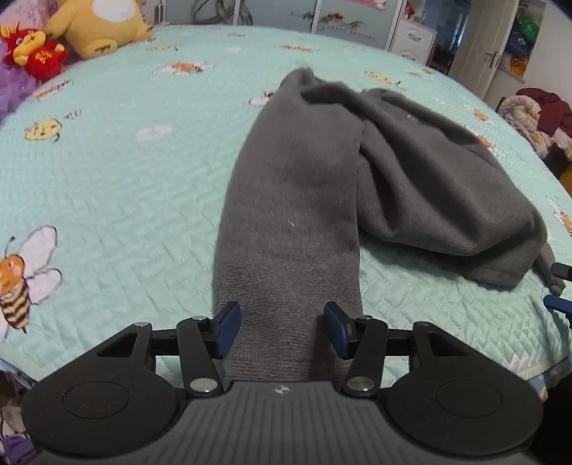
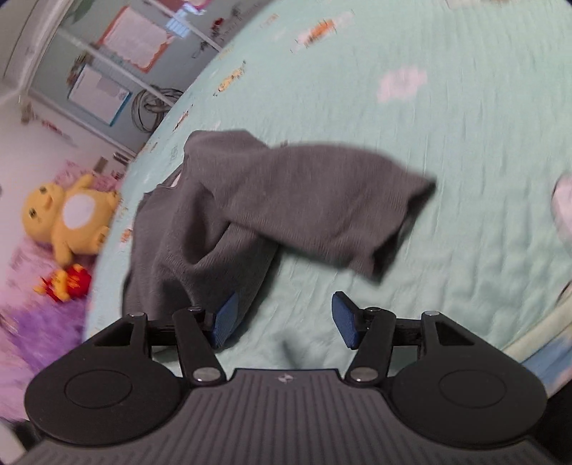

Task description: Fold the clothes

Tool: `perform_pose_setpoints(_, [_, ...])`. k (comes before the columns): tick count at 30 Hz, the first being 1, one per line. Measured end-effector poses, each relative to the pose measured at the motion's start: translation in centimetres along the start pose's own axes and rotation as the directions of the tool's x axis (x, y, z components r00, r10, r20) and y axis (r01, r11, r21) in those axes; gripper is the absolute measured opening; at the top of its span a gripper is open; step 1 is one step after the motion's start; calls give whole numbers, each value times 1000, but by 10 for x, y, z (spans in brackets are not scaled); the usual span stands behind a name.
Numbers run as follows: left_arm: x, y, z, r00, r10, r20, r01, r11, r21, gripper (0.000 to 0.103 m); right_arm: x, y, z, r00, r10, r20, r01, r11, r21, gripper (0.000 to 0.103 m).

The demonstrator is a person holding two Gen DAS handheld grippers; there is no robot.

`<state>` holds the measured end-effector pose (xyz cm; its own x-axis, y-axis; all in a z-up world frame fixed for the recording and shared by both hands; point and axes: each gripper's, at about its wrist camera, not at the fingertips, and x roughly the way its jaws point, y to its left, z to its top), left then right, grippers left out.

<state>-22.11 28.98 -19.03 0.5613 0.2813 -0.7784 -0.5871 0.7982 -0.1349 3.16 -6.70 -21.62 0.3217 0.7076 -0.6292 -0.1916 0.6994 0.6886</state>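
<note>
The grey garment [image 1: 321, 186] lies rumpled on the bed [image 1: 125, 179], one long part stretched flat. The left tool [image 1: 281, 331] stands open astride that part's near end, pads clear. The right tool [image 2: 284, 318] is open over bare quilt beside the bunched cloth. Judged: laying out; next, grip and spread flat.

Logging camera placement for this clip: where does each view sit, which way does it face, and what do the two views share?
Left wrist: rides the left gripper, angled down across the bed quilt; open jaws straddle a grey garment; the right gripper's blue pads peek in at the right edge.
Right wrist: rides the right gripper, tilted, blurred; open jaws over the quilt, left pad against the garment.
Shared: garment, quilt, yellow plush toy, red plush toy.
</note>
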Motion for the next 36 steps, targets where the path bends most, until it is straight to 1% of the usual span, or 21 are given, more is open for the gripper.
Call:
perform_pose_setpoints(2, [3,-4,0,1000,-1,-5,1,1000,-2,60,6,4,-4,1000,-3,11,3,1000,-7,64])
perform_pose_setpoints(4, [6,-7,0,1000,-3,-4,3,1000,1,57,12,10,-5,1000,1,16,-1,1000,-25,65])
perform_pose_setpoints(7, [10,-11,-1,1000,-7,-3,7,1000,2,46,25,19,-5,1000,26,6,-26,999,-44,65])
perform_pose_setpoints(8, [12,-12,-1,1000,-6,0,6,1000,-5,38,29,21,-5,999,35,2,-35,998,-50,65])
perform_pose_setpoints(9, [13,-11,0,1000,-2,4,3,1000,-16,28,35,25,-5,999,41,-6,-41,997,-58,62])
perform_pose_setpoints(10, [13,-9,2,1000,1,8,0,1000,-28,23,40,27,-5,999,44,-14,-44,997,-61,59])
perform_pose_setpoints(12, [11,-2,7,1000,-1,17,2,998,-65,7,47,32,-5,998,50,-29,-52,997,-64,43])
perform_pose_setpoints(14, [6,8,16,999,-1,36,5,995,-103,4,50,39,-2,997,58,-44,-61,996,-69,34])
perform_pose_setpoints(15, [2,11,22,998,11,58,-5,994,-108,4,52,42,-1,997,62,-52,-66,995,-72,24])
perform_pose_setpoints(18, [-16,22,45,986,71,150,-56,993,-104,3,40,54,4,994,108,-28,-110,990,-92,14])
perform_pose_setpoints(21, [-38,34,69,962,129,240,-103,988,-116,3,15,68,12,985,174,22,-170,978,-117,11])
perform_pose_setpoints(23, [-52,42,81,944,165,284,-131,982,-136,3,-6,77,15,972,228,56,-218,966,-137,10])
perform_pose_setpoints(24, [-56,45,83,942,168,291,-130,981,-147,3,-15,81,16,964,255,73,-242,959,-148,9])
perform_pose_setpoints(26, [-62,47,81,939,172,299,-127,978,-164,4,-26,82,17,958,272,95,-256,955,-153,9])
perform_pose_setpoints(28, [-60,38,69,944,170,282,-131,980,-150,7,-25,76,18,962,260,86,-247,959,-136,9])
perform_pose_setpoints(30, [-56,24,52,959,126,253,-98,988,-121,11,-16,65,15,971,232,60,-226,970,-84,9])
perform_pose_setpoints(31, [-53,13,42,967,94,237,-75,993,-89,13,-13,59,13,973,226,45,-224,973,-54,9])
perform_pose_setpoints(33, [-45,-11,26,976,51,213,-53,999,7,23,-13,59,10,974,223,39,-221,974,-50,9])
perform_pose_setpoints(34, [-41,-24,19,979,34,202,-47,997,58,27,-13,60,8,974,222,37,-220,974,-52,9])
perform_pose_setpoints(35, [-37,-36,14,981,19,193,-40,994,104,34,-13,60,7,975,220,35,-218,974,-53,9])
perform_pose_setpoints(36, [-33,-47,11,982,3,188,-29,990,138,34,-16,64,7,973,225,42,-222,973,-61,9])
